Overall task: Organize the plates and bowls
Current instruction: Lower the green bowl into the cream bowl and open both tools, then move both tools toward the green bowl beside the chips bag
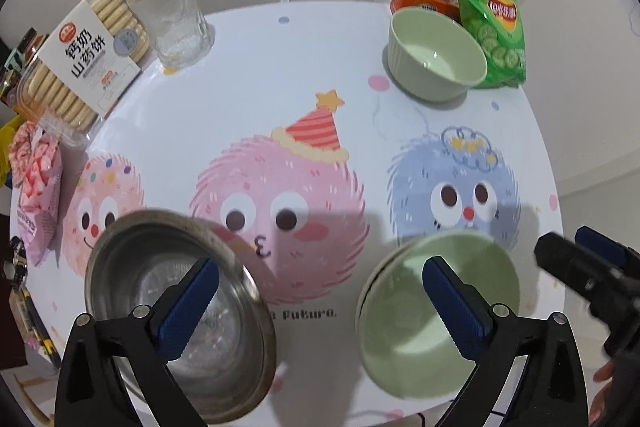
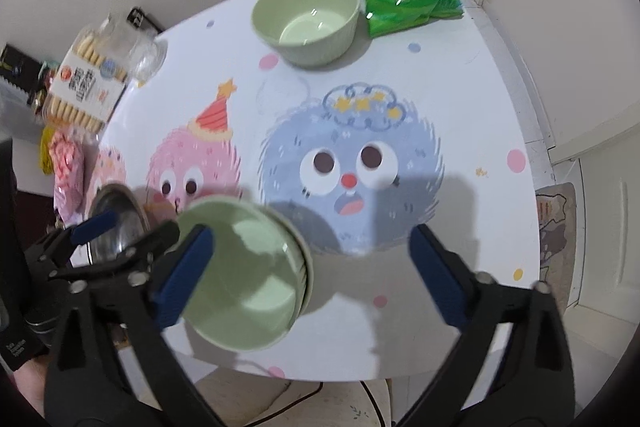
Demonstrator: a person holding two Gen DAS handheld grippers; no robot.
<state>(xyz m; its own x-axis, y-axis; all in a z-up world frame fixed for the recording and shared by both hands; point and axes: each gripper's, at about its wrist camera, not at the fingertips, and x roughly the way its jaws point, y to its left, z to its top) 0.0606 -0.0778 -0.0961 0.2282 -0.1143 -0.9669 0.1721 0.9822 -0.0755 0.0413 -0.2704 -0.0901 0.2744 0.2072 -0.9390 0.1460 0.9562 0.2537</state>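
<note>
Left wrist view: your left gripper (image 1: 316,301) gapes wide and empty; the dented steel bowl (image 1: 180,315) sits lower left, the pale green bowl (image 1: 436,315) lower right.

Right wrist view: your right gripper (image 2: 310,273) is equally wide, holding nothing. The second ribbed green bowl (image 2: 306,23), upper centre, seems next to be gathered.

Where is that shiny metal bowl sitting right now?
The metal bowl sits at the table's near-left edge in the left wrist view, left of the near green bowl.

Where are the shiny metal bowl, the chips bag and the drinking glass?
metal bowl (image 1: 224,343), left wrist view, inner wall.
chips bag (image 1: 490,27), left wrist view, front face.
drinking glass (image 1: 178,15), left wrist view, clear side.
</note>
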